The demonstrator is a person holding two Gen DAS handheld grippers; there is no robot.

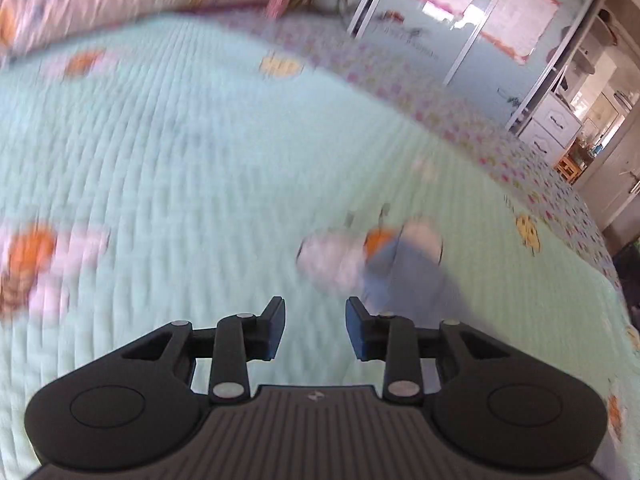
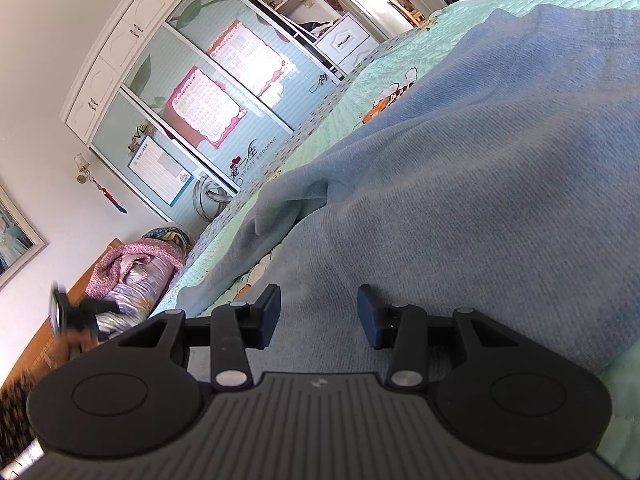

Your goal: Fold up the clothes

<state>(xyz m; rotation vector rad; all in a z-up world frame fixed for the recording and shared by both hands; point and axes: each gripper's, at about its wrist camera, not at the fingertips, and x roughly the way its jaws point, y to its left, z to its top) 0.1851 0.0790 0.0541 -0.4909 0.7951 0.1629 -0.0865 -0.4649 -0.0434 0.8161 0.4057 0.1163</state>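
Observation:
A light blue knitted garment (image 2: pixel 460 168) lies spread over the green quilted bed (image 2: pixel 224 256), with a rumpled fold at its far left. My right gripper (image 2: pixel 318 316) sits low over this garment. Its jaws stand apart, the cloth lies flat in the gap, and neither pad presses on it. The left wrist view is blurred. There my left gripper (image 1: pixel 316 328) hangs open above the green quilt (image 1: pixel 180 152) with nothing between its fingers. A corner of the blue garment (image 1: pixel 400 280) shows just beyond the right fingertip (image 1: pixel 356 320).
A rolled pink and patterned duvet (image 2: pixel 140 272) lies at the head of the bed by the wooden headboard (image 2: pixel 52 344). A mirrored wardrobe (image 2: pixel 192 92) and white drawers (image 2: pixel 344 42) stand past the bed's far edge. A blurred dark shape (image 2: pixel 76 316) shows at the left.

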